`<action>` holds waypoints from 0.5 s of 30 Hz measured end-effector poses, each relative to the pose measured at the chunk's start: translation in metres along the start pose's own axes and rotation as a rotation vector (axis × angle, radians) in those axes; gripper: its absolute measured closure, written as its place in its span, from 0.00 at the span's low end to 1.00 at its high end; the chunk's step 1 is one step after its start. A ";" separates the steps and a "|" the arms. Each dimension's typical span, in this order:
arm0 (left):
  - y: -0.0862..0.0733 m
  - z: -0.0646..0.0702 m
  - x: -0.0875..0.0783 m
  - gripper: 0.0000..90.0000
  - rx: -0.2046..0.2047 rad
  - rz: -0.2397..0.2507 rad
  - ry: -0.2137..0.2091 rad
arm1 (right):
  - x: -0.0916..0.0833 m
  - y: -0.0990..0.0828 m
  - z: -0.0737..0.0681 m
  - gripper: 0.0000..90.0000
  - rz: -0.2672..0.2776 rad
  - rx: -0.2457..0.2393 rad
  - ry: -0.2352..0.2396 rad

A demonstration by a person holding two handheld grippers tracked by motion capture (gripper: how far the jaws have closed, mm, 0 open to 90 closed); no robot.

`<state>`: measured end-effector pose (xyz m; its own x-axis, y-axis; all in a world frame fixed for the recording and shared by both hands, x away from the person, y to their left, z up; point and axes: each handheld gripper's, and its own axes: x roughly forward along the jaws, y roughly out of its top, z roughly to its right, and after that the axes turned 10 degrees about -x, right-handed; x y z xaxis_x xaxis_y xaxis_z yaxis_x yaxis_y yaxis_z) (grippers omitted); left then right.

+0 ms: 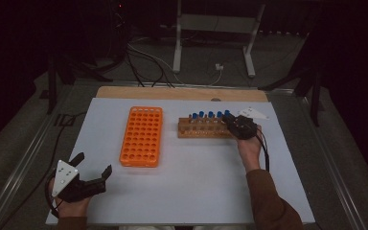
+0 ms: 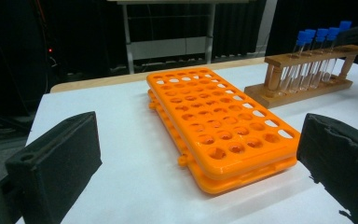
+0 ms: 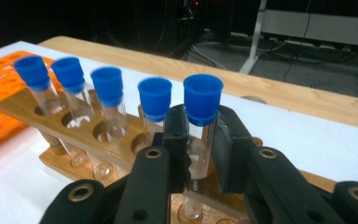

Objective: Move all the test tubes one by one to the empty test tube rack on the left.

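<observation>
A wooden rack (image 1: 203, 128) (image 3: 74, 126) holds several clear test tubes with blue caps (image 1: 210, 115). My right gripper (image 1: 233, 122) (image 3: 200, 140) is at the rack's right end. Its jaws are shut on the end tube (image 3: 200, 135), just below that tube's blue cap (image 3: 203, 98). The tube stands upright with its foot still in the rack. An orange tube rack (image 1: 141, 136) (image 2: 219, 123) with many empty holes lies left of the wooden one. My left gripper (image 1: 94, 165) (image 2: 198, 140) hovers open near the table's front left corner, pointing at the orange rack and holding nothing.
A white board (image 1: 191, 191) covers the table, with a strip of bare wood (image 1: 182, 93) along the far edge. A white three-cornered plate (image 1: 253, 113) lies behind the right gripper. Cables and metal stand legs (image 1: 177, 43) are on the floor beyond.
</observation>
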<state>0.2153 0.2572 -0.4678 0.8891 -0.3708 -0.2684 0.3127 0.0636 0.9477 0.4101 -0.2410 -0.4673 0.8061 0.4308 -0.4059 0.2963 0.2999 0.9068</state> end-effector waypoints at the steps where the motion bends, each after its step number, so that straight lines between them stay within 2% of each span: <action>1: 0.000 0.000 0.000 0.01 0.000 -0.001 -0.001 | 0.000 0.000 0.000 0.85 0.000 0.000 0.000; 10: 0.002 0.006 0.005 0.00 0.000 -0.012 -0.024 | -0.011 0.009 0.004 0.85 0.027 -0.007 -0.008; 15: 0.011 0.013 0.014 0.01 0.007 -0.027 -0.031 | -0.014 0.015 0.004 0.85 0.030 -0.014 -0.009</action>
<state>0.2265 0.2408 -0.4583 0.8698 -0.4004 -0.2882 0.3337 0.0472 0.9415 0.4054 -0.2459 -0.4478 0.8190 0.4323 -0.3775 0.2651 0.2985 0.9169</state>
